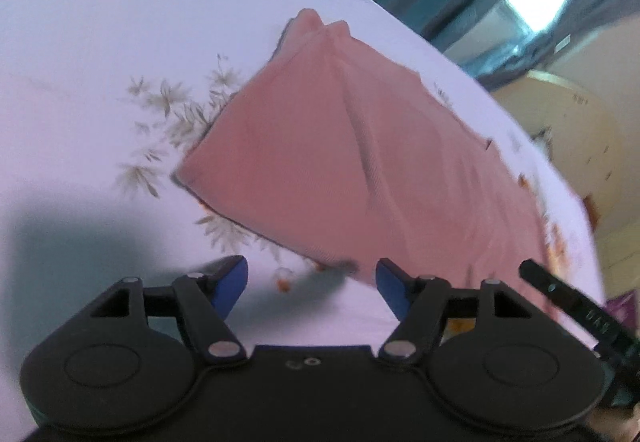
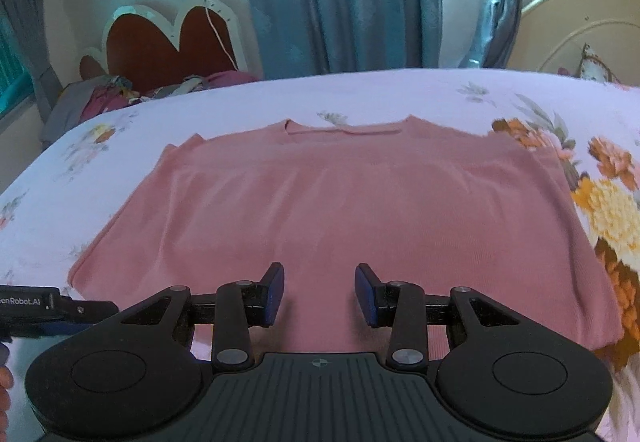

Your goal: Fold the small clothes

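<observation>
A pink knit top [image 2: 340, 209] lies spread flat on the floral bed sheet [image 2: 360, 93], neckline toward the far side. My right gripper [image 2: 320, 294] hovers over its near hem, jaws open with nothing between the blue pads. In the left wrist view the same pink top [image 1: 320, 169] appears tilted, a long crease running down it. My left gripper [image 1: 312, 290] stands wide open just short of the top's near edge, over bare sheet, with nothing held. Part of the right gripper's black body [image 1: 580, 314] shows at the lower right of that view.
The bed's far edge meets blue curtains [image 2: 340, 1] and a window. A red heart-shaped headboard [image 2: 168, 41] with piled clothes [image 2: 120, 93] stands at the back left, a cream round headboard [image 2: 580, 29] at the back right. Large orange flower prints [image 2: 608, 209] cover the sheet right of the top.
</observation>
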Available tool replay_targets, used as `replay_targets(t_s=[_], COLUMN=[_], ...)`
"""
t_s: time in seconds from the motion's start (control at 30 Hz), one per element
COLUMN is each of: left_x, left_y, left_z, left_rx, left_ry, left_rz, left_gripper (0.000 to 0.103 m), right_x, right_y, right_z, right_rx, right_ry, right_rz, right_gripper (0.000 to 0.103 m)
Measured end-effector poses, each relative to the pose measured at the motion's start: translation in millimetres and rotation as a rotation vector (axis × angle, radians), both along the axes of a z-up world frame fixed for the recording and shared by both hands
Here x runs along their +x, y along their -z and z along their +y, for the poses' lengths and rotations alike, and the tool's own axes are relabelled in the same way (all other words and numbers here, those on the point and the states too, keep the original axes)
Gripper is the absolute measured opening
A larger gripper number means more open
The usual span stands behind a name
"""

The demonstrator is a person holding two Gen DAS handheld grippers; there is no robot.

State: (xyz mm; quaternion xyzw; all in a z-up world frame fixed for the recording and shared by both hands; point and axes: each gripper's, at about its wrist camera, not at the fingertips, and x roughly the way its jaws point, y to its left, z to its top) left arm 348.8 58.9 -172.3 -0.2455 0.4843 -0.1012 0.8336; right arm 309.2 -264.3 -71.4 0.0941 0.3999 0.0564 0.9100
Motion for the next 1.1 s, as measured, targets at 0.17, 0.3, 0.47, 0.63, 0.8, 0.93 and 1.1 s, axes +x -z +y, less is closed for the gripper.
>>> replay_targets(t_s=[0.17,0.3,0.47,0.63,0.8,0.93,1.1], left_x=[14,27,42,54,54,48,42], left_y=[11,18,27,41,43,40,21], left_z=[5,5,5,9,8,6,-5], left_rx=[-0.139,-0.210,-0.252,-0.288,-0.304,-0.294,-0.218], left_ry=[-0.077,-0.117,-0.151,-0.215,-0.242,-0.267,-0.291], left_rz=[-0.035,-0.090,-0.150,-0.159,-0.168,-0.187,-0.255], left_gripper=[0.083,0.081,0.061,0.017,0.014,0.012,0.011], right_x=[16,31,53,62,63,66,69], right_y=[11,19,29,54,47,61,63], right_z=[4,4,6,14,18,22,13], right_rx=[-0.009,-0.021,-0.044,-0.111,-0.129,-0.170,-0.138], right_ry=[0.014,0.036,0.048,0.022,0.017,-0.018,-0.055], right_rz=[0.017,0.013,0.010,0.031,0.015,0.023,0.017], right_gripper=[0.039,0.039,0.039,0.039,0.039,0.039,0.041])
